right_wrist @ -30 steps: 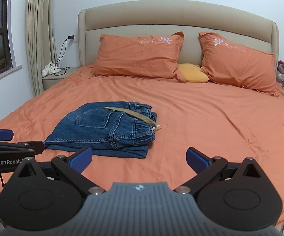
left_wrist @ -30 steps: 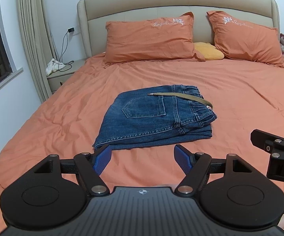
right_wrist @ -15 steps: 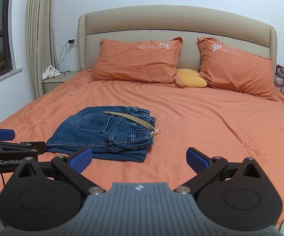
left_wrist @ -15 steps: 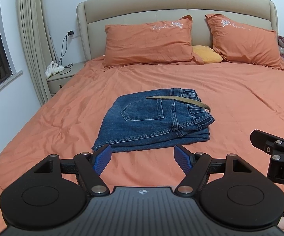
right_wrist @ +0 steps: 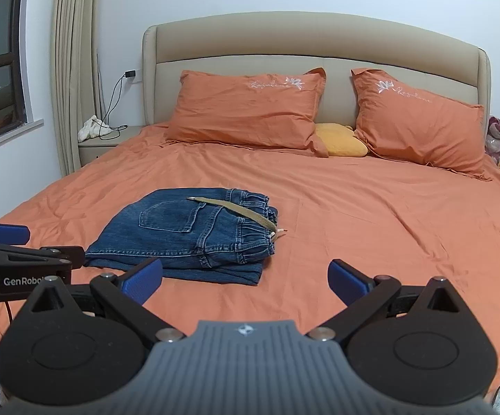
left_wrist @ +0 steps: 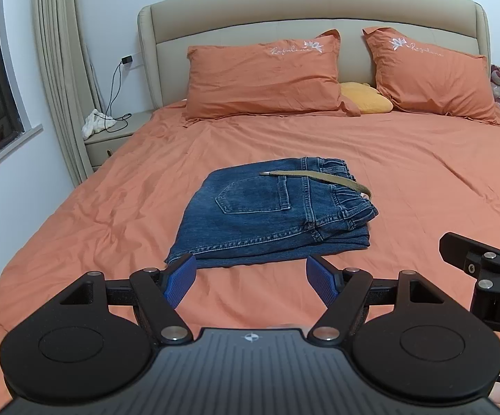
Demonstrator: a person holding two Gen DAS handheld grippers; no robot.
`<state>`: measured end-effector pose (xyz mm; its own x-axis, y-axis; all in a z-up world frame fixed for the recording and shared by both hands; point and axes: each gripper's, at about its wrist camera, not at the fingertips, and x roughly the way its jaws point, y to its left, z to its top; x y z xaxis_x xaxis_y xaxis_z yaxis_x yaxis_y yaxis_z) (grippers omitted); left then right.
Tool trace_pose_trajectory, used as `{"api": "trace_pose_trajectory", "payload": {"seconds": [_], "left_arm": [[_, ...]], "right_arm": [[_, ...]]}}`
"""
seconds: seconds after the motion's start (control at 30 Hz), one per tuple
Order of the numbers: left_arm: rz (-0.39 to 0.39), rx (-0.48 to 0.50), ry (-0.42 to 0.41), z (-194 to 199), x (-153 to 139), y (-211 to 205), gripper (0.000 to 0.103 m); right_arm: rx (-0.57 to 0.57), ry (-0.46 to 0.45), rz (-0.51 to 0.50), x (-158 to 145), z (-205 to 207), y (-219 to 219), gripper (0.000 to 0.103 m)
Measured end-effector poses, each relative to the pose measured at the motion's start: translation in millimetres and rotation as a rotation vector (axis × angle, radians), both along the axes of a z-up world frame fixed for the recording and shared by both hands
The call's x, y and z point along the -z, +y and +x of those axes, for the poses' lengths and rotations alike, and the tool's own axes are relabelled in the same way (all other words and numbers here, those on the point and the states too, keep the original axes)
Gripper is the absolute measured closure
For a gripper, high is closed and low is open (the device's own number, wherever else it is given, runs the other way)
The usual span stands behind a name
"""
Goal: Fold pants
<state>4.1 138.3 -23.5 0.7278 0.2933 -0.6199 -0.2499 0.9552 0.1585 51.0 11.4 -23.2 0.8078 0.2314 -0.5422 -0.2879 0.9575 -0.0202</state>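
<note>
Both cameras have drawn back and risen slightly over the last second; the pants sit a little farther off in each view, otherwise undisturbed.

Bed (left_wrist: 423, 159): one, orange sheet, lightly creased, filling both views. It serves as the folding surface.

Pillows: three counted. Two large orange ones (left_wrist: 263, 79) (left_wrist: 433, 76) lean on the headboard (left_wrist: 319, 10), with one small yellow one (left_wrist: 365, 103) tucked between them, all well clear of the work area.

Pants (left_wrist: 270, 214): one pair, blue denim, lying near the bed's centre at 12 o'clock from the left gripper and 11 o'clock from the right. They form a compact layered stack, back pocket up, elastic waistband at the 3 o'clock side. One tan belt (left_wrist: 319, 176) lies loose across the top. Judgement: folding appears complete or nearly so, and the stack has been left to rest flat.

Left gripper (left_wrist: 251, 278): one, wide open, holding nothing, hanging just short of the stack's near edge.

Right gripper (right_wrist: 246, 278): one, spread wider, also empty, off the stack's near right corner. Neither touches denim, consistent with a release and withdrawal.

Nightstand (left_wrist: 111, 138): one, at 10 o'clock, carrying one white cloth and one charger cable.
</note>
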Motion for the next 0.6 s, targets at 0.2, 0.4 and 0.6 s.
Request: {"api": "trace_pose_trajectory", "payload": {"seconds": [0.2,0.4,0.6], "left_arm": [[0.008,0.000,-0.004,-1.8,-2.4,-2.1,0.018],[0.013,-0.004,-0.006,-3.0,-4.6,-3.1,0.018],[0.014,-0.016,-0.017,-5.0,-7.7,-1.3,0.018]], "right_arm": [[-0.003,-0.001,0.002,-1.9,-1.5,-0.7,0.006],[-0.009,-0.004,0.000,-2.7,-3.6,1.4,0.006],[-0.015,-0.008,-0.002,-3.2,-4.1,1.1,0.006]]}}
